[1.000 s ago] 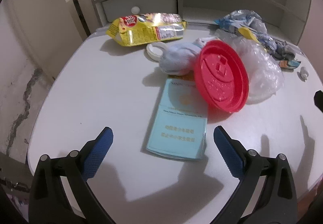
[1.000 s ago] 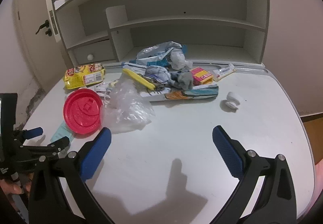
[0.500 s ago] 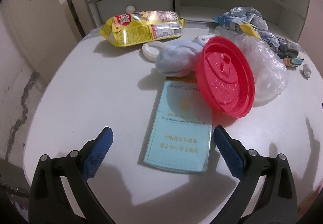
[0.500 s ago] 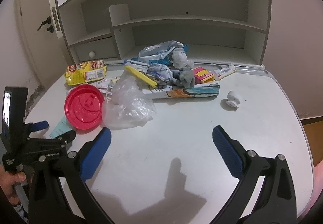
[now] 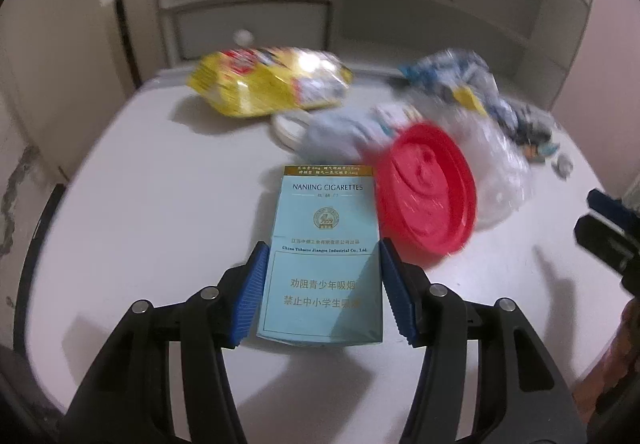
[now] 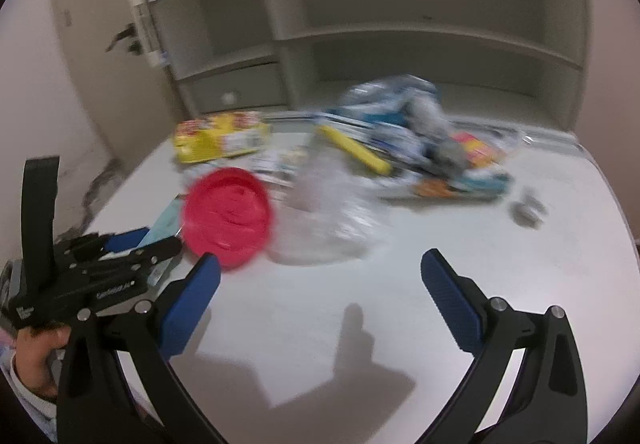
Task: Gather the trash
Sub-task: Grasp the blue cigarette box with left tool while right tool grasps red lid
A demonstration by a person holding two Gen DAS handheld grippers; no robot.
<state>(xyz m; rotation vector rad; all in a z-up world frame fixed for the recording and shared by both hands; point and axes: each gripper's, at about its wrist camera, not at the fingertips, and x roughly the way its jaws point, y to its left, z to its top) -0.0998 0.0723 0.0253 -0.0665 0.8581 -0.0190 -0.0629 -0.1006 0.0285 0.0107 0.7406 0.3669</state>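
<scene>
Closing left gripper around cigarette pack lying flat on table, pads at its long edges; light, crushable card, best pinched gently there; right gripper wide apart, empty

A flat pale-blue cardboard cigarette pack is lying on the white rounded desk top, its near half sitting between the closing blue-padded jaws of the left gripper. Just to its right a round red plastic lid is leaning against a crumpled clear plastic bag. Behind the pack a yellow foil snack bag is lying before the grey shelf unit. The right gripper is hovering over bare desk, right of the lid.
</scene>
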